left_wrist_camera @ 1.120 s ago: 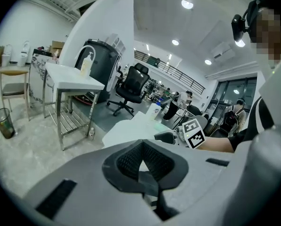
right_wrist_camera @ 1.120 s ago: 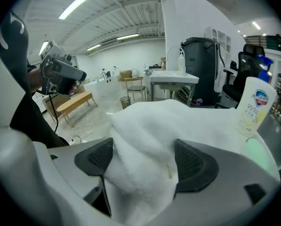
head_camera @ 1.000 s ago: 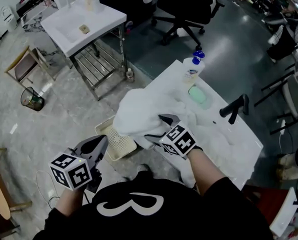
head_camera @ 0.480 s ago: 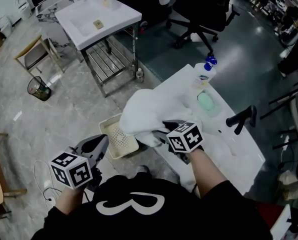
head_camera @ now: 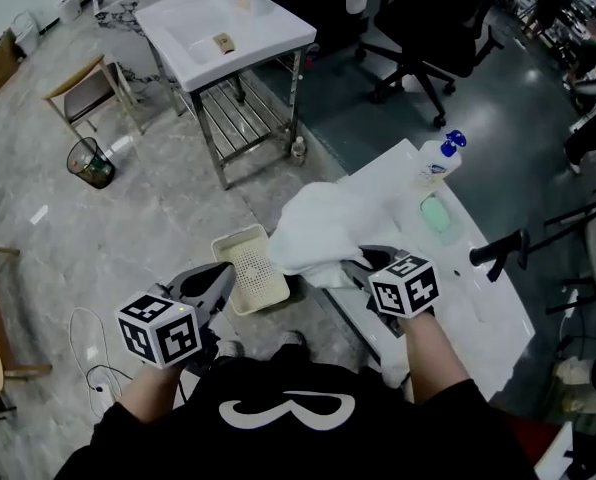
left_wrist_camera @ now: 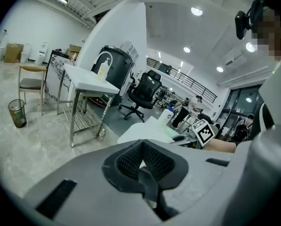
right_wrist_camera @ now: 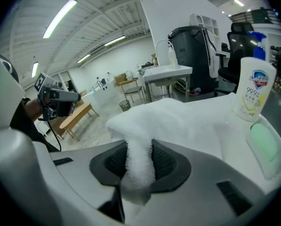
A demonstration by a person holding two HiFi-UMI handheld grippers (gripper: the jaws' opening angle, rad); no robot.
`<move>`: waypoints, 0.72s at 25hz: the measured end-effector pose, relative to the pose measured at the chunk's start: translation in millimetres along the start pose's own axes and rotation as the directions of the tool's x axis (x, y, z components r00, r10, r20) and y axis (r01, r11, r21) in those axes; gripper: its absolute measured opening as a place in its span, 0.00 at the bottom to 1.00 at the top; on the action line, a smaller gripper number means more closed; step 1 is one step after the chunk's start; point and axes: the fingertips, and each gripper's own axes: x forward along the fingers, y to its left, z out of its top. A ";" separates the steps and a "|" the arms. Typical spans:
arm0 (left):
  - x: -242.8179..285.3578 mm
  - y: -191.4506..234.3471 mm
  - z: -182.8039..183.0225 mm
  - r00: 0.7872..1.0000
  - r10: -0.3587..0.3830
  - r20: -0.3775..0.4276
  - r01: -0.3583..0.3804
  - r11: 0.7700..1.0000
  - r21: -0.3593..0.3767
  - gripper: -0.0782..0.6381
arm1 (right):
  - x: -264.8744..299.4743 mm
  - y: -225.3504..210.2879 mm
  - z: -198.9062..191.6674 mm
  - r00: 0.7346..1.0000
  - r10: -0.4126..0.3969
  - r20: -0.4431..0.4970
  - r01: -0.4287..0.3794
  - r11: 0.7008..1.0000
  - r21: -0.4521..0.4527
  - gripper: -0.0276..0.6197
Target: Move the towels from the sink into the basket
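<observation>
The sink (head_camera: 488, 313) carries the white towel (head_camera: 323, 230), bunched over its edge. The basket (head_camera: 250, 270) stands on the floor at the towel's eight o'clock. The right hand-held gripper (right_wrist_camera: 139, 166) has just been closing and pinches a towel fold. The left hand-held gripper (left_wrist_camera: 141, 163) is closed and empty.

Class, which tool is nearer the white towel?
Right: the right tool has just closed on a fold of the towel; the left tool is apart, beside the basket.

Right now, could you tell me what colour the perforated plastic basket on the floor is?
The basket is pale cream; the head view shows it best.
</observation>
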 end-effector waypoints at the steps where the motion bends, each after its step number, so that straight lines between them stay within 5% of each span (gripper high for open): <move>1: -2.8 3.0 2.7 1.000 -0.006 -0.005 0.006 1.000 0.003 0.12 | -2.5 1.9 5.0 1.000 -0.013 0.009 0.013 1.000 0.000 0.21; 8: -18.0 20.9 21.2 0.999 -0.040 -0.022 0.041 0.999 0.019 0.12 | -27.8 25.2 52.7 0.989 -0.060 0.137 0.054 0.997 0.047 0.21; 18: -53.2 36.9 35.2 0.996 -0.093 -0.007 0.093 0.995 0.042 0.12 | -61.7 96.2 134.6 0.932 -0.019 0.362 -0.023 0.993 0.113 0.21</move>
